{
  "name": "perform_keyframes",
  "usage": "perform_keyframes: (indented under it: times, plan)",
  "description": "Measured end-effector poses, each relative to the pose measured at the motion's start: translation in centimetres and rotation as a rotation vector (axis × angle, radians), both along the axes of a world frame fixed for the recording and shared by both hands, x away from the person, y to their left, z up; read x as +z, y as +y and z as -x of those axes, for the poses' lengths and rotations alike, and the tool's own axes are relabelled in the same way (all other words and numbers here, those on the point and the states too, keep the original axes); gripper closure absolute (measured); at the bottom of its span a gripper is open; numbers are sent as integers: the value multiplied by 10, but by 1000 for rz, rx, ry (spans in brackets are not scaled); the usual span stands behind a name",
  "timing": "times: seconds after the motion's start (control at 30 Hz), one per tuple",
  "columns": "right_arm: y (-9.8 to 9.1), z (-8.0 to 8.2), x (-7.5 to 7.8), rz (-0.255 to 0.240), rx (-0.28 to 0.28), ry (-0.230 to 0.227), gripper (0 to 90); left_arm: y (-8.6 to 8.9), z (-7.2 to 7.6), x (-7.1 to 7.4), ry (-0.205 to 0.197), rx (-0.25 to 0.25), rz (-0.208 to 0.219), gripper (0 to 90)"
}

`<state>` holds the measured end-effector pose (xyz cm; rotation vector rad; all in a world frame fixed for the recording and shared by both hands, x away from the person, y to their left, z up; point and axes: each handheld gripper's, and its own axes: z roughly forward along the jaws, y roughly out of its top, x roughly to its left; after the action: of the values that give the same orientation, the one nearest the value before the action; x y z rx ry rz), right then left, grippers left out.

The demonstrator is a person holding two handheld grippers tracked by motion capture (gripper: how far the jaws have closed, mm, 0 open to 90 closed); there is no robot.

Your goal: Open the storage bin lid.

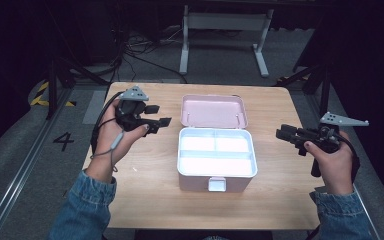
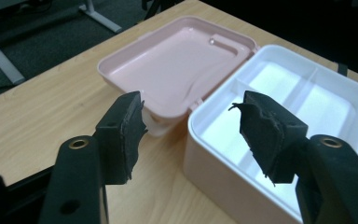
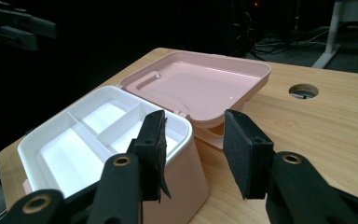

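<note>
Hand-held gripper left (image 1: pixel 164 115) and right (image 1: pixel 281 131) stand spread and empty beside the box (image 1: pixel 217 161). It looks light, stiff, smooth plastic; grasp its lid (image 1: pixel 213 110) edge.

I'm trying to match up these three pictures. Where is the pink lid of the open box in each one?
High view: the pink lid lies flat at table centre, behind the white tray.
Left gripper view: upper middle, left of the tray.
Right gripper view: upper centre, right of the tray.
Shared landmark: the tray's divided compartments.
</note>
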<state>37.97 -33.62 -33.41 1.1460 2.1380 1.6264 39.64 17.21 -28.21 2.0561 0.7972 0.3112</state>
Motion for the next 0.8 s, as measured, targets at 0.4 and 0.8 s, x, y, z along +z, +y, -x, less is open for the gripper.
perform_keyframes:
  times: [0.4,0.8]
  plan:
    - [-2,-5,-10,90,5,72,535,28,35,-22,50,33,-19,326]
    - [-7,-5,-24,195,-27,134,509,42,39,-48,133,102,-121,295]
